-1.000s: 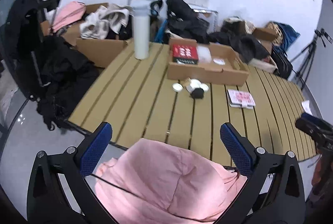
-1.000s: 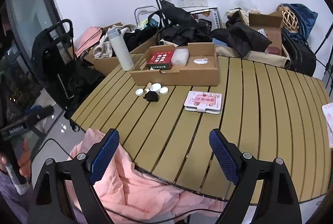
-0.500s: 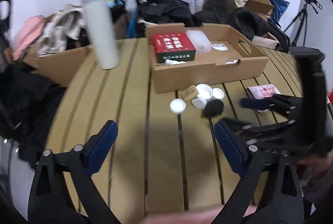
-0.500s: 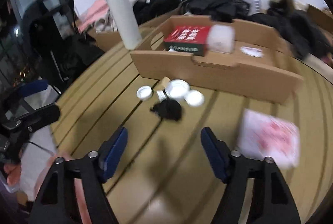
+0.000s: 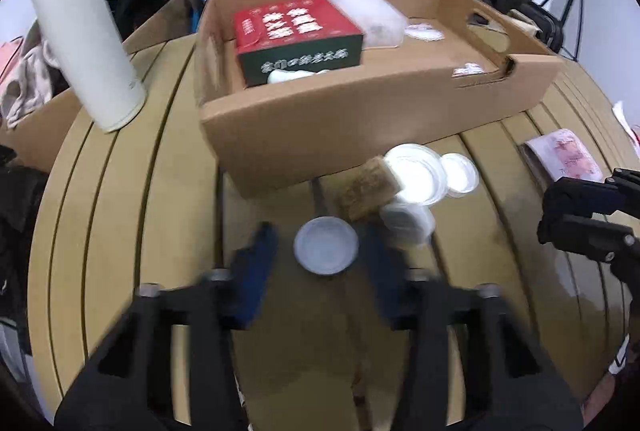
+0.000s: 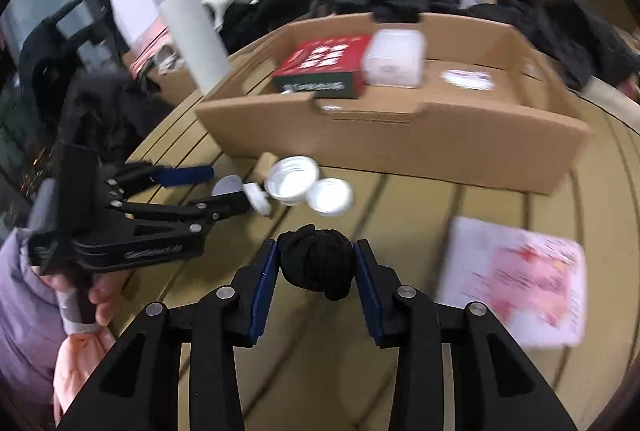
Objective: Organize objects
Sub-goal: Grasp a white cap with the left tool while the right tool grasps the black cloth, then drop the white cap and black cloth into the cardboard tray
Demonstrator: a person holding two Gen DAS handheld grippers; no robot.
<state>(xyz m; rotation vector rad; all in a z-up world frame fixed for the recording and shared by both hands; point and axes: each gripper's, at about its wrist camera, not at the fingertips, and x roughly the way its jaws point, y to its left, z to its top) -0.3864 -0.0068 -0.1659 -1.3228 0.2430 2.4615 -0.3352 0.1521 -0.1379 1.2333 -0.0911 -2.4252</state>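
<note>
A: Right gripper, centre frame: pads touch both sides of the black bundle, clamped on it, seemingly to lift it.

B: Left gripper: jaws apart, straddling the white lid, below the cardboard box.

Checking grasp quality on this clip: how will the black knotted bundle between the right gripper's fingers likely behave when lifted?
The black bundle looks like soft knotted fabric, so it probably squashes rather than resists. It seems light for its size. Its bulging, irregular shape between the right gripper suggests that it may sag but is unlikely to roll.
</note>
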